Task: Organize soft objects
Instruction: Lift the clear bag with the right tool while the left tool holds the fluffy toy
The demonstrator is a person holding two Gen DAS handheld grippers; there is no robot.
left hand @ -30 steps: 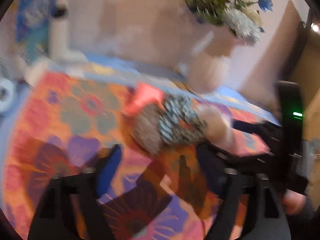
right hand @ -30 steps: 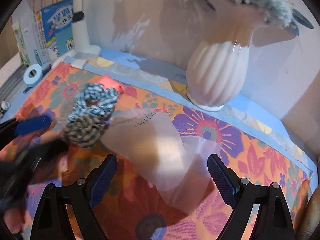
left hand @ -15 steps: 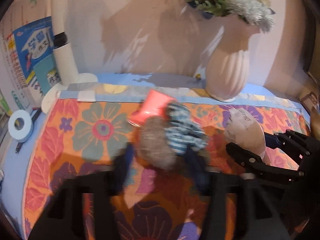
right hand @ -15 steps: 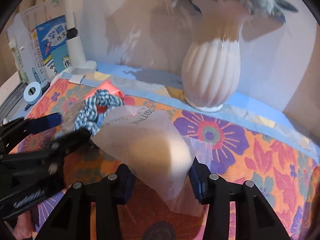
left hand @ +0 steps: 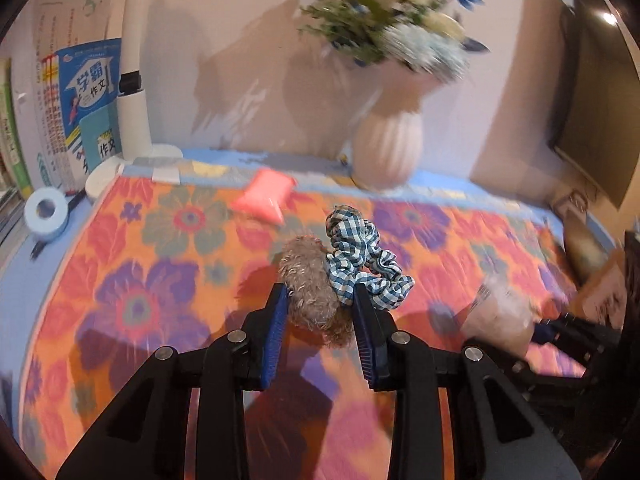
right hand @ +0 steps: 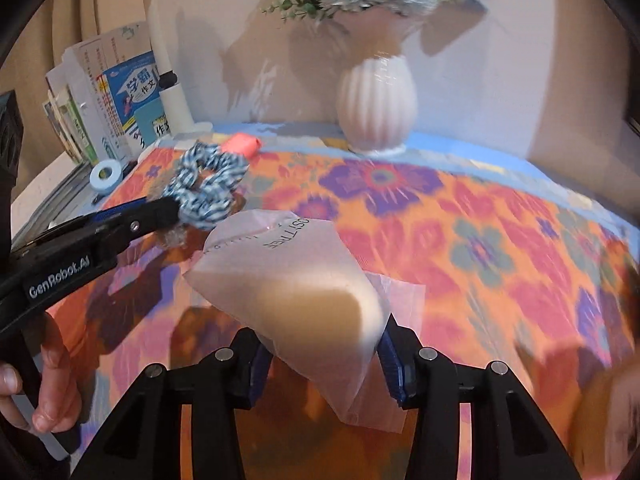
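My left gripper is shut on a fuzzy brown scrunchie with a blue-and-white checked scrunchie caught against it, both held above the flowered cloth. My right gripper is shut on a beige sponge in a translucent plastic bag, also lifted. The bag shows at the right of the left wrist view. The left gripper with the checked scrunchie shows at the left of the right wrist view. A pink soft packet lies on the cloth near the back.
A white ribbed vase with flowers stands at the back by the wall. Books, a white lamp post and a tape roll are at the back left. A cardboard box is at the right edge.
Both grippers have closed, the left on the brown scrunchie and the right on the bagged sponge, and lifted them off the cloth. The pink packet stays behind.
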